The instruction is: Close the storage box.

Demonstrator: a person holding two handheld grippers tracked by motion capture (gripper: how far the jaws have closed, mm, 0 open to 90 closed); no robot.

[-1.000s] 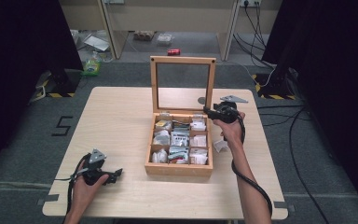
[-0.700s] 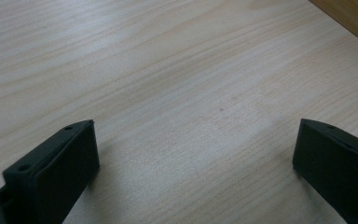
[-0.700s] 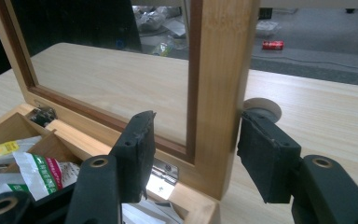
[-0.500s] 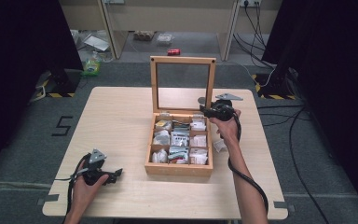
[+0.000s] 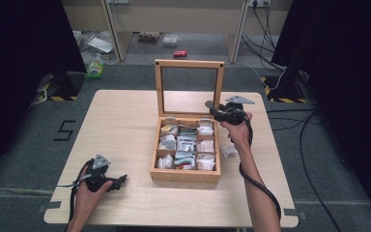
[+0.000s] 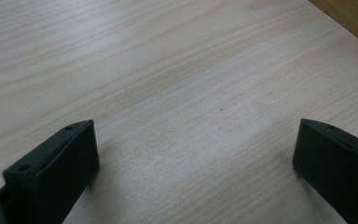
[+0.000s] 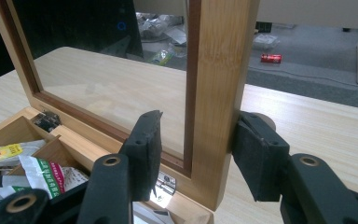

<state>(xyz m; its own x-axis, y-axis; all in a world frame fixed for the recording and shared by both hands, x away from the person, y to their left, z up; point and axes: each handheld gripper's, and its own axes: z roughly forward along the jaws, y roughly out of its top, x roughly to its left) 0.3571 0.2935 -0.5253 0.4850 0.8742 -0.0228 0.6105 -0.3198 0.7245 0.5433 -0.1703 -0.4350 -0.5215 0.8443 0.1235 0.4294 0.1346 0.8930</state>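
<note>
A wooden box (image 5: 185, 175) stands at the middle of the table, its glass-paned lid (image 5: 189, 64) upright. Its compartments hold several small packets (image 5: 186, 142). My right gripper (image 5: 212, 107) is at the lid's right-hand rail, just above the hinge. In the right gripper view the rail (image 7: 219, 70) stands between the jaws of the right gripper (image 7: 198, 119): the outer pad touches the wood, the inner one stays a little off it, so the gripper is open. My left gripper (image 5: 121, 181) rests low at the table's front left, open, with bare wood between the jaws of the left gripper (image 6: 196, 128).
A white packet (image 5: 229, 150) lies on the table (image 5: 125, 125) just right of the box, under my right forearm. Behind the table the floor holds a red can (image 5: 179, 53), litter and cables (image 5: 294, 121).
My right gripper has shifted slightly left and back, from above the box's rear right corner onto the lid's right rail. The left gripper has not moved.
</note>
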